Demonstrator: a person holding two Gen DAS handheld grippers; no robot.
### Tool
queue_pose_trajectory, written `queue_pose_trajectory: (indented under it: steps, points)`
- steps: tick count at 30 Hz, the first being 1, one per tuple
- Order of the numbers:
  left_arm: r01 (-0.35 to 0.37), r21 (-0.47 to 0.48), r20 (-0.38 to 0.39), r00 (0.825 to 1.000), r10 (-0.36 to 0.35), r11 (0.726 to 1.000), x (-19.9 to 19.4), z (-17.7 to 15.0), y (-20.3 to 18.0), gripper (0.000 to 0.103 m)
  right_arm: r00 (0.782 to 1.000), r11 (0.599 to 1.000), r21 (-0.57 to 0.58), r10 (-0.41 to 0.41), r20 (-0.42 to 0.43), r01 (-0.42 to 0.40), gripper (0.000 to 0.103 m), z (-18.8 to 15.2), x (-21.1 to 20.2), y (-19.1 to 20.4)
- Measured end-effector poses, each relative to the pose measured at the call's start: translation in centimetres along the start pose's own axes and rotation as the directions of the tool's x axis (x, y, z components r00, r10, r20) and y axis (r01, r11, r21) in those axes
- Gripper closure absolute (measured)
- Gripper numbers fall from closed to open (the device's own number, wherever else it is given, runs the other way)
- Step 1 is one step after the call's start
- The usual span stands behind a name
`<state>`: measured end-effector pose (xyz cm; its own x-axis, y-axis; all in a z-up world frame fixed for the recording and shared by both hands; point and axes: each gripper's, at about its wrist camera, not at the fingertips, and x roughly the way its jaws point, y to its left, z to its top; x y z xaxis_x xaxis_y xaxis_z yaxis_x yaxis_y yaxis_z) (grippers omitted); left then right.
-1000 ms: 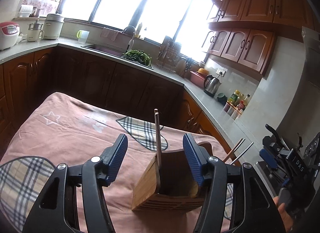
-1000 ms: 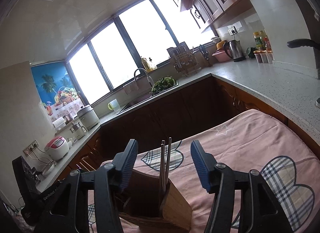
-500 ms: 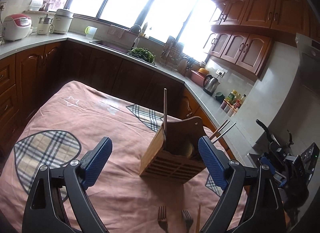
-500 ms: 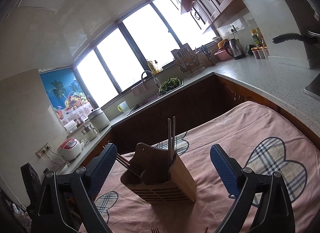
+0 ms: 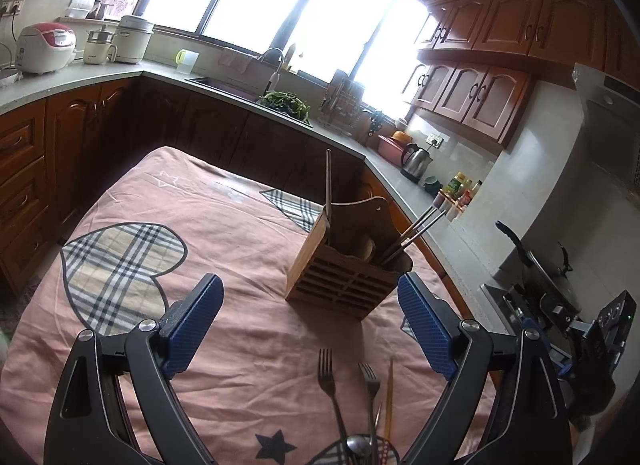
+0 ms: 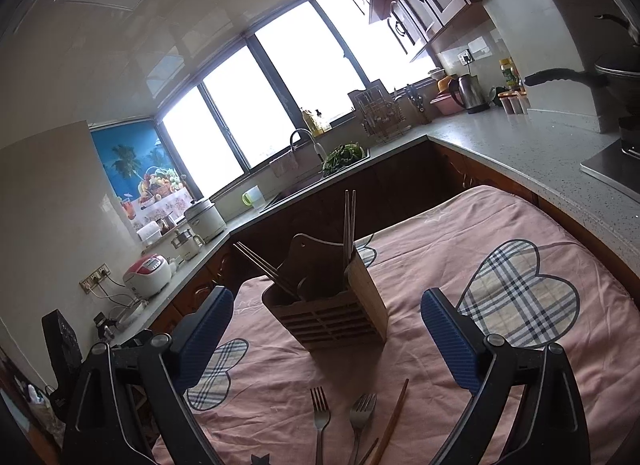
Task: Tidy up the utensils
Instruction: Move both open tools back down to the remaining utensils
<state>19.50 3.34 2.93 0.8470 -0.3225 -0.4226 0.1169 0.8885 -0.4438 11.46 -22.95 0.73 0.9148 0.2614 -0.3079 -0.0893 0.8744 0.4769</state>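
Handles of 2 forks [image 5: 329,381] cut off by the bottom edge in the left view; same in the right view for the forks [image 6: 320,411]. Lower end of the chopstick [image 5: 389,397] lost at that edge too. Spoon [image 5: 357,447] seen only as a bowl, handle out of frame. Lower parts of the chopsticks [image 6: 349,225] hidden inside the holder [image 6: 332,313]; compartment impossible to tell. Pale thing [image 5: 366,249] inside the holder in the left view too dim to identify. Labels on the bottles [image 5: 460,187] too small to read. Window panes [image 6: 304,61] blown out white.
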Motion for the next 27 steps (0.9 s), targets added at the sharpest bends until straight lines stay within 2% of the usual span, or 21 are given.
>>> queue_pose_trajectory:
  steps: [13, 27]
  points:
    - [0.003, -0.002, -0.035, 0.999, -0.003, 1.000, -2.7, -3.8, 0.6, 0.012, 0.999, 0.999, -0.003, -0.039, -0.037, 0.039, 0.007, -3.9, -4.0, -0.8]
    - [-0.045, 0.022, -0.139, 0.989, 0.048, 0.999, -1.9, -7.8, 1.3, 0.012, 0.992, 0.998, -0.009, -0.060, -0.113, 0.059, 0.007, -7.9, -4.0, -1.4]
